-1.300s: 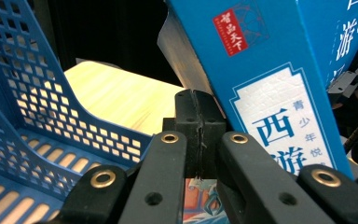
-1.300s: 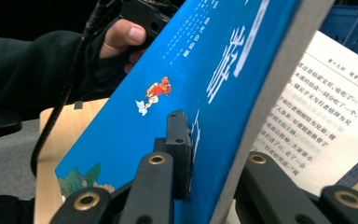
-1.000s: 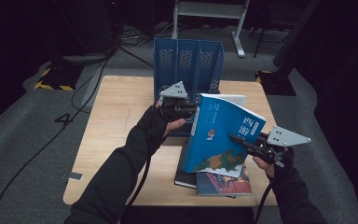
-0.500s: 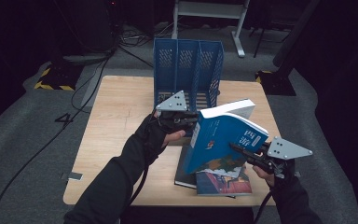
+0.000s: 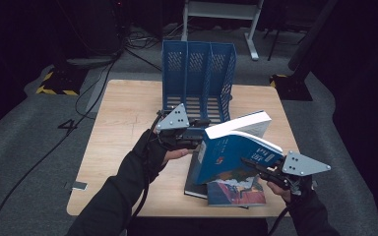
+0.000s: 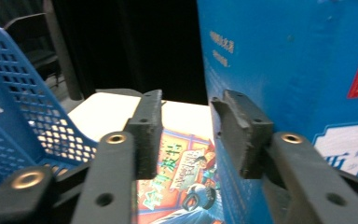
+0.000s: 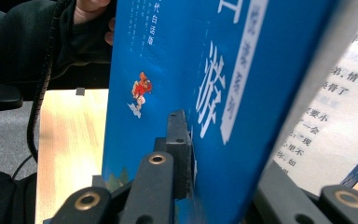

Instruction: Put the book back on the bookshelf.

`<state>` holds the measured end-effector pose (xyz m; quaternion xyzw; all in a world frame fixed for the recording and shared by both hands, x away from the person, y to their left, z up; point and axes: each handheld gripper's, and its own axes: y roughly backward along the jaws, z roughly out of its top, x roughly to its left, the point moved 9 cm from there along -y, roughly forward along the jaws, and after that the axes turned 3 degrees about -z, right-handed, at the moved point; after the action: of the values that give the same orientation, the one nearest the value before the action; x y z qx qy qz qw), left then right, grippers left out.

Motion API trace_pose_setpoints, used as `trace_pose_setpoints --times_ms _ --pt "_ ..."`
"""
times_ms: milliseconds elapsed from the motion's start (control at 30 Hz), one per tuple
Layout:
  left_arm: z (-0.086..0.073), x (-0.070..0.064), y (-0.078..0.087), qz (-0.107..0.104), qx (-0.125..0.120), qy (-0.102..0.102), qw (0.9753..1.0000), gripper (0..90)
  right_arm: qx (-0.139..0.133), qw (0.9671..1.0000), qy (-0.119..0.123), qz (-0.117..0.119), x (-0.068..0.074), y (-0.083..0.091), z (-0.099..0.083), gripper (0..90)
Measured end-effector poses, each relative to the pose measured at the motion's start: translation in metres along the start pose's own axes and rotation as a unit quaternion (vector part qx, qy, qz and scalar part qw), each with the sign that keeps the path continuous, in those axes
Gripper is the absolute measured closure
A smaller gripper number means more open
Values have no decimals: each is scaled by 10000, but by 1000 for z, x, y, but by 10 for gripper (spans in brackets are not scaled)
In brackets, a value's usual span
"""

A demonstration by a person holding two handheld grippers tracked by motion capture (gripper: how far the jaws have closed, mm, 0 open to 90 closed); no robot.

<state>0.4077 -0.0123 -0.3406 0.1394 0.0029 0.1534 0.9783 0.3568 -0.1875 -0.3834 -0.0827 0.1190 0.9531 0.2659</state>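
A thick blue book (image 5: 231, 152) stands tilted on its edge above the table, its white page block facing up and back. My right gripper (image 5: 250, 162) is shut on its lower right corner; in the right gripper view one jaw presses the blue cover (image 7: 168, 56) while the other lies behind the pages. My left gripper (image 5: 201, 133) is open at the book's left edge. In the left gripper view its jaws (image 6: 186, 112) have a gap with nothing in it, and the blue cover (image 6: 284, 60) is against the right one.
A blue three-slot file holder (image 5: 199, 73) stands at the back of the wooden table (image 5: 123, 128), just behind my left gripper. Two more books (image 5: 236, 191) lie stacked flat under the lifted one, a colourful cover (image 6: 182, 163) on top. The person's left hand (image 7: 88, 7) is behind the book.
The blue book has swung from a slant to more upright. My right gripper has moved down and right with it. My left gripper stays at its left edge.
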Motion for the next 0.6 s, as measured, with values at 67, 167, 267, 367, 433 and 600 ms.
trace_pose_setpoints --times_ms 67,167,267,367,433,600 --pt "-5 1 3 -47 -26 69 10000 554 -28 10000 3 25 1 1 0 807" --pt "-12 2 7 191 0 91 9998 477 -53 10000 26 64 4 4 0 812" --pt "-20 3 11 306 90 108 9994 429 -46 9999 67 81 7 5 1 813" --pt "-32 2 18 417 228 141 9988 384 -38 9999 108 71 9 6 1 814" --pt "-41 -2 24 294 251 260 9989 375 -43 9999 102 68 9 6 1 815" --pt "-60 -9 32 186 476 381 9980 342 -47 9999 149 71 12 7 2 819"
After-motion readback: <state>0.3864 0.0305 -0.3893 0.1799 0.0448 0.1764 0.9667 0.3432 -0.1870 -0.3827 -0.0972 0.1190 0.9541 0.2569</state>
